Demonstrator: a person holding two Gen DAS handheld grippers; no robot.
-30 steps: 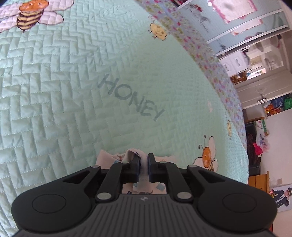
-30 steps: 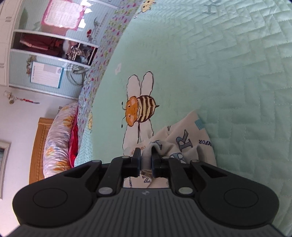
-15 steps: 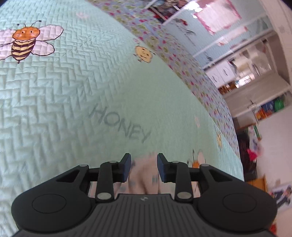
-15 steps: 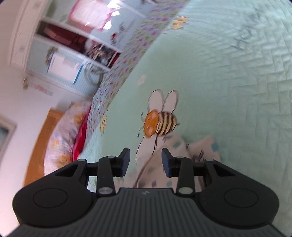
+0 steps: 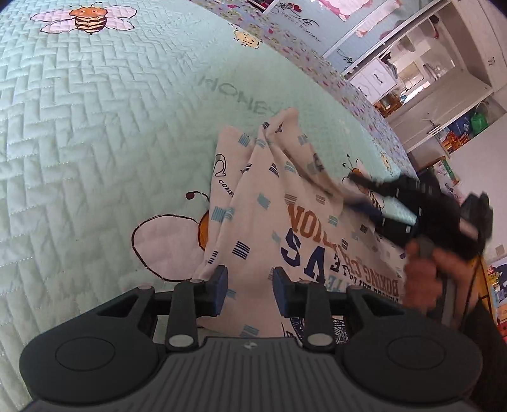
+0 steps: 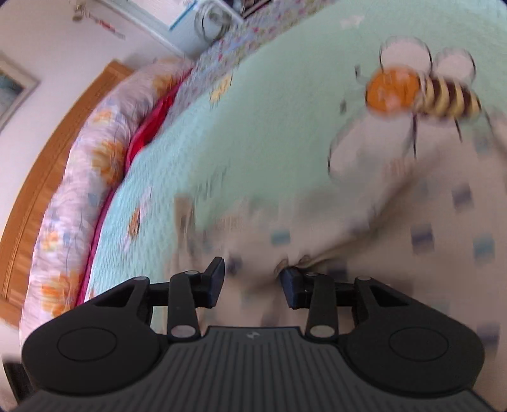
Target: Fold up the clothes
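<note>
Cream garment, "BOXING"; quilt, "HONEY"

The pale green quilted bedspread carries the grey word "HONEY". The cream printed garment shows, upside down, a navy "54", "BOXING" and partial "COMP". A wall panel reads "SWEET WEDDING".

- Quilted bedspread: matt mint cloth, stitched herringbone ridges
- Printed T-shirt: soft cream cloth, wrinkled, matt
- Left hand-held gripper: matt black plastic, ribbed body
- Headboard: smooth orange-brown wood
- Pillow: floral cloth
</note>
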